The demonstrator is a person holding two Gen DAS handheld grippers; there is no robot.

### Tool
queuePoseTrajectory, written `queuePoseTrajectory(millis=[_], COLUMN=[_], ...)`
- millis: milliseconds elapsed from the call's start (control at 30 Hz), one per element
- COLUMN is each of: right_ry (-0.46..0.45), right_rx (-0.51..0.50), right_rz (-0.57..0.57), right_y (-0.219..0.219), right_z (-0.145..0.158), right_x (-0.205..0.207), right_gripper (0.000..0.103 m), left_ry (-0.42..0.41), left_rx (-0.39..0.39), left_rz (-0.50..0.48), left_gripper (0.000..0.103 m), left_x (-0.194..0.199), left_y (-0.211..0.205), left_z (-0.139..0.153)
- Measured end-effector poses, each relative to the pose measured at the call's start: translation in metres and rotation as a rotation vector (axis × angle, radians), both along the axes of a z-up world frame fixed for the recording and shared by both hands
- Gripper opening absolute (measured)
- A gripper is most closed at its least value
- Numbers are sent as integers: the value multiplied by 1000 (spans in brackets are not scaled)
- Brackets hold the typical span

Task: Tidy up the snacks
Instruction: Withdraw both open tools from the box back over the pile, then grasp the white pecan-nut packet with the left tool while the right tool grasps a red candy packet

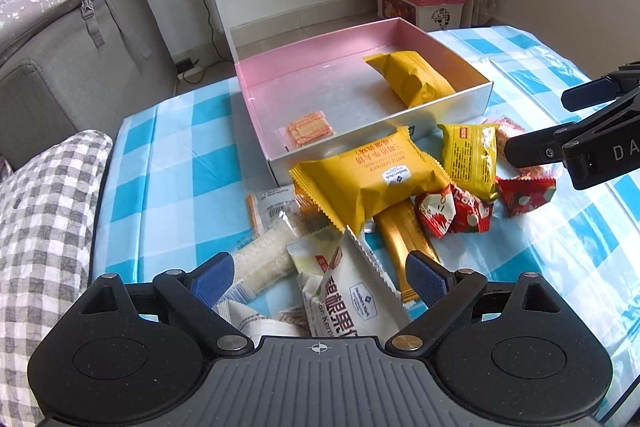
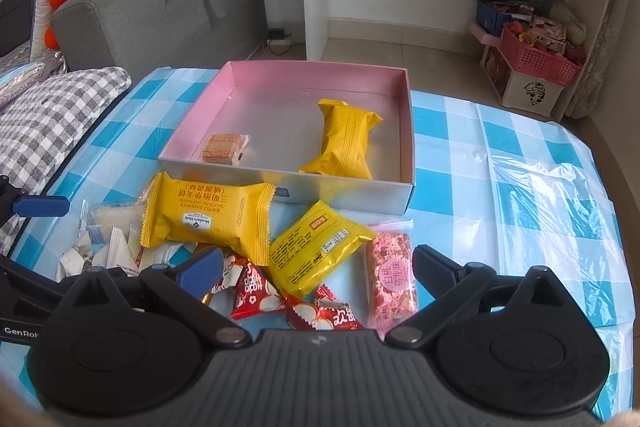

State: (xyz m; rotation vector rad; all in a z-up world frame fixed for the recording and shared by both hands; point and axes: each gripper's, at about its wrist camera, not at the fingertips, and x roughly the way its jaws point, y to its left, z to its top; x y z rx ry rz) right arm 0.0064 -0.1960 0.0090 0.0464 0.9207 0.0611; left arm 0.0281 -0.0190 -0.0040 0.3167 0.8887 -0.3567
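A pink-lined box (image 2: pixel 406 131) is parked on the blue-checked tablecloth (image 2: pixel 500 163), and only two snacks are sat inside it so far: a yellow waffle sandwich pack (image 2: pixel 344 143) and a small orange cracker packet (image 2: pixel 222 147). The rest is piled just in front of the box, like a second waffle sandwich pack (image 1: pixel 368 183), a yellow biscuit pack (image 2: pixel 316 247), red candies (image 2: pixel 256 293) and a pink nougat bar (image 2: pixel 392 275). The left gripper (image 1: pixel 318 277) is spread wide over a white nut bar (image 1: pixel 354 301), nothing gripped. The right gripper (image 2: pixel 318 265) is also gaping apart over the red candies, empty.
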Motion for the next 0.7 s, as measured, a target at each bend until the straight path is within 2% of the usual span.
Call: queuePoseTrajectory(millis=[167, 533, 700], right_ry=[54, 142, 166], right_rx=[29, -28, -47], right_rz=[34, 94, 109], right_y=[0, 8, 10], right_z=[-11, -36, -44], right_x=[-6, -6, -5], right_gripper=[101, 100, 97], left_ry=[16, 8, 15], left_rx=[-3, -21, -54], left_rz=[-48, -159, -205], left_gripper=[94, 94, 94], left_x=[-11, -27, -32], left_y=[8, 5, 0], left_z=[-10, -8, -3])
